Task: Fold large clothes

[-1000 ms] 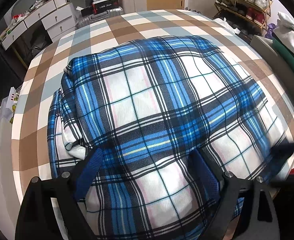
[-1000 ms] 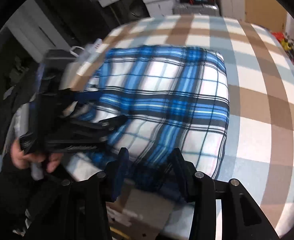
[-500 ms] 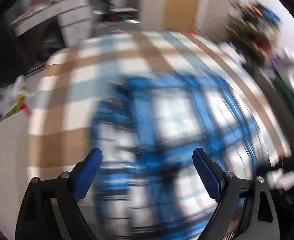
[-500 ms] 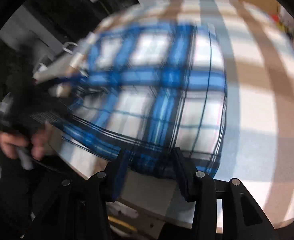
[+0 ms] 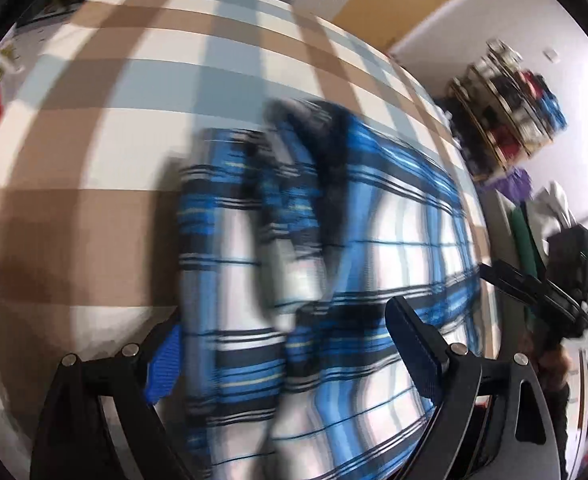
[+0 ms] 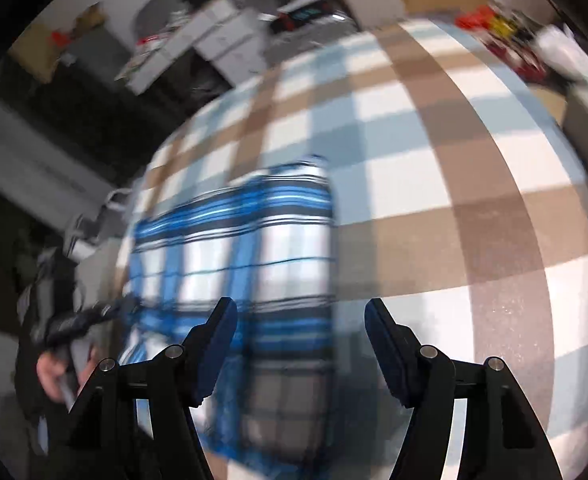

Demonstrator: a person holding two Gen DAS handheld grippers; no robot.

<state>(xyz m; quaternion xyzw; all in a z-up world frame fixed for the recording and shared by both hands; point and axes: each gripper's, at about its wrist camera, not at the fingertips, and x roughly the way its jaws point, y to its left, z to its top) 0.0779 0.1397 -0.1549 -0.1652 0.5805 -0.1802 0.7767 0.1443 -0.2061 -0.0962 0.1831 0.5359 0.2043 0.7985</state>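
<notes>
A blue, white and black plaid garment (image 5: 334,280) lies folded on the checked tablecloth; both views are blurred by motion. It also shows in the right wrist view (image 6: 245,248). My left gripper (image 5: 285,352) is open over the garment's left edge, with cloth showing between its blue pads. My right gripper (image 6: 298,344) is open and empty, low over the garment's right edge. The left gripper and a hand show at the left of the right wrist view (image 6: 81,320); the right gripper shows at the right of the left wrist view (image 5: 542,288).
The brown, white and pale-blue checked tablecloth (image 6: 454,200) covers the table. A shelf of shoes (image 5: 510,108) and a pile of clothes (image 5: 550,208) stand at the right. White drawers (image 6: 213,40) and clutter are behind the table.
Both grippers swung and lifted away from the garment. My right gripper has opened wider and let the hem go. The garment now lies narrower on the cloth.
</notes>
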